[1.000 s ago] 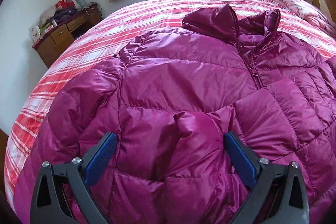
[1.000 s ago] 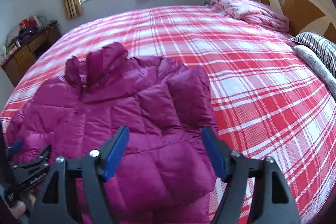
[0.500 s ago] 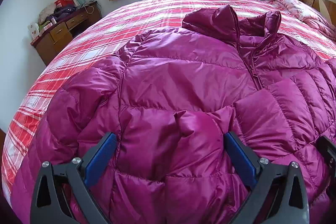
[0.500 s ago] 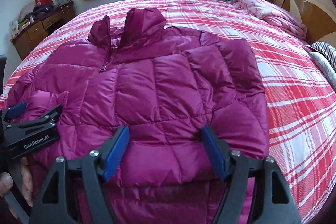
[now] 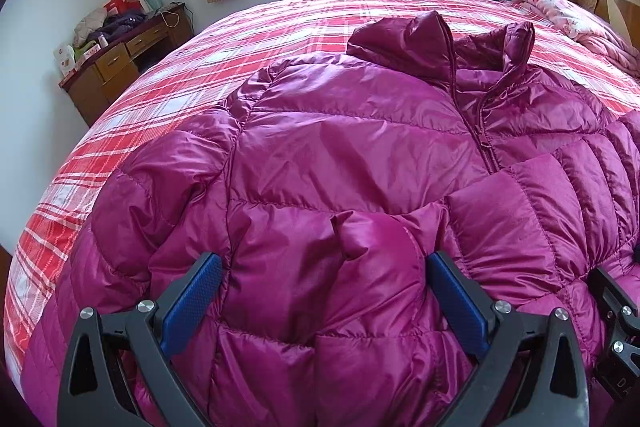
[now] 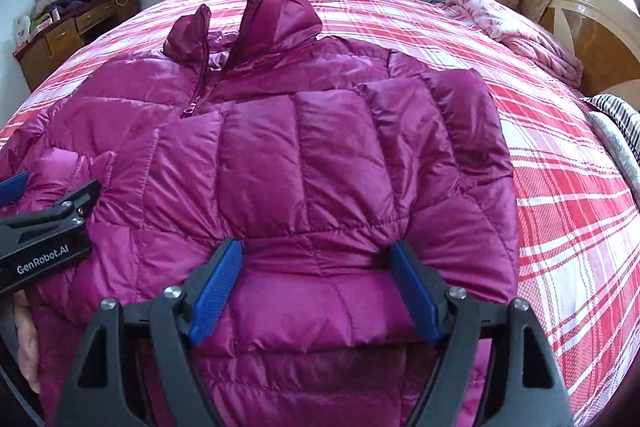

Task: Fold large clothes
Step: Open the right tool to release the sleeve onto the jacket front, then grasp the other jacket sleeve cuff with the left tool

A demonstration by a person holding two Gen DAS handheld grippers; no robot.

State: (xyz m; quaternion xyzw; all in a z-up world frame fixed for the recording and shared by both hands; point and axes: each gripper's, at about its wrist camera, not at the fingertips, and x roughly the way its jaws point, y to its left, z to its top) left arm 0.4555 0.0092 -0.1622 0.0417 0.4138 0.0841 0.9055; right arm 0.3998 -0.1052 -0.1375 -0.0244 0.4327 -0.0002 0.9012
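A magenta quilted puffer jacket (image 5: 352,147) lies front up on a red plaid bed (image 5: 168,79), collar toward the window. Both sleeves are folded in over the chest. My left gripper (image 5: 324,287) is open, low over the jacket's lower left part, a sleeve cuff between its blue pads. My right gripper (image 6: 316,283) is open, low over the jacket (image 6: 304,155) near the hem on the right side, straddling the folded right sleeve. The left gripper also shows at the left edge of the right wrist view (image 6: 44,223).
A wooden dresser (image 5: 120,63) with clutter stands by the wall at the far left. A pink quilt (image 6: 516,31) and a wooden headboard (image 6: 596,39) are at the right. A striped pillow (image 6: 616,115) lies at the bed's right edge (image 6: 580,211).
My right gripper has swung left and in over the jacket, closer to the left gripper. My left gripper has stayed in place. Both have stayed open.
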